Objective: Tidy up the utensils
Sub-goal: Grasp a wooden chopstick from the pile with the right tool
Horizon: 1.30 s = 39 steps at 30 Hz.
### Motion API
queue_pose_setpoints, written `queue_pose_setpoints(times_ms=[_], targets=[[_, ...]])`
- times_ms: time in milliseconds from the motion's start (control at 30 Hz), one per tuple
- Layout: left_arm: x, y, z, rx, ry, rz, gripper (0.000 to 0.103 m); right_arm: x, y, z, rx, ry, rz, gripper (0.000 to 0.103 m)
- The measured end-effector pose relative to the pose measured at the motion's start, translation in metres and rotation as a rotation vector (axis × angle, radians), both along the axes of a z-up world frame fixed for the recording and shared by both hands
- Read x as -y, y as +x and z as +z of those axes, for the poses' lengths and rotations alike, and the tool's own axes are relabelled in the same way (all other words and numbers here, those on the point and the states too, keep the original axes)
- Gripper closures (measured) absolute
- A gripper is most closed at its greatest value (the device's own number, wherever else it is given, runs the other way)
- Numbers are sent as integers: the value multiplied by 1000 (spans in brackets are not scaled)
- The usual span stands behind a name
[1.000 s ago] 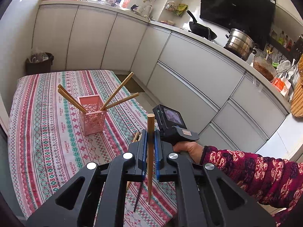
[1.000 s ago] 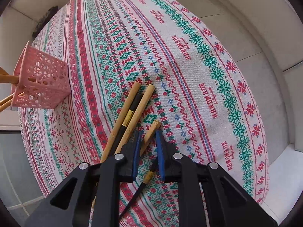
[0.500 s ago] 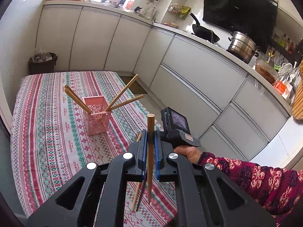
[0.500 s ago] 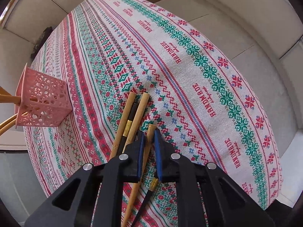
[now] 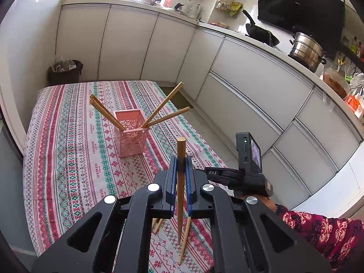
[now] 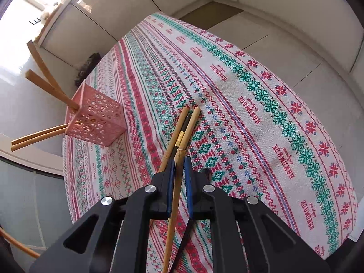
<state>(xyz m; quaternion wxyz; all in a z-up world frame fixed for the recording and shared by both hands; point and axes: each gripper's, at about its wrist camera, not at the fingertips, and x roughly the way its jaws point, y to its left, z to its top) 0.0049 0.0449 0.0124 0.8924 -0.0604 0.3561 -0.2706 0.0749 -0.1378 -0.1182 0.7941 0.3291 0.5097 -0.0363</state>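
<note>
Two grippers, each pinching one chopstick, over striped worktop.
L gripper clamps upright chopstick; R gripper clamps bamboo chopstick above loose chopsticks on cloth. Pink holder w/ four chopsticks stands apart, further back.

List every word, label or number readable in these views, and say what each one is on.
"HANDMADE": woven repeatedly along the striped red, green and white tablecloth; smaller script under each one is unreadable.
"DAS": black body of the right gripper.
Logo on the black range hood: too small.
Bottle and packet labels on the white kitchen counter: blurred.
</note>
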Motion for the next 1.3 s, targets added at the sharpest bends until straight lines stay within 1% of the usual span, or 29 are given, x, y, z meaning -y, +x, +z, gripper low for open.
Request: queue_pose_setpoints(times_ms=[367,433,533,600,633,667,767,867,933,1033,1167,1233,1300], targets=[[1,-1,0,16,48,51,97,-2,-33,67,169,5,45,95],[0,-2,-1,16,52,54,97,-1,-36,74,181,8,49,95],[0,-2,-2,17,60,59,97,0,-40,78,172,1,50,95],[0,-2,-3,16,65,61,97,0,-37,74,133,-15,57,95],[0,-3,-3,15,66,62,97,-1,-34,69,96,-21,61,95],[0,-3,-3,15,67,63,97,-1,-30,62,55,-17,60,92],[0,-4,-1,22,67,65,97,-6,-14,33,-86,-19,99,91],[-2,-7,1,32,61,67,97,-10,-2,5,-185,-41,117,88],[-5,-6,1,31,57,71,97,-11,4,-8,-217,-61,111,88],[-7,-5,1,27,52,76,97,-11,11,-20,-241,-87,105,88],[-7,-5,2,27,50,76,97,-14,23,-28,-258,-88,104,88],[-7,-5,2,27,49,75,97,-20,31,-28,-264,-112,119,88],[-7,-5,3,28,47,75,97,-27,37,-32,-285,-149,135,83]])
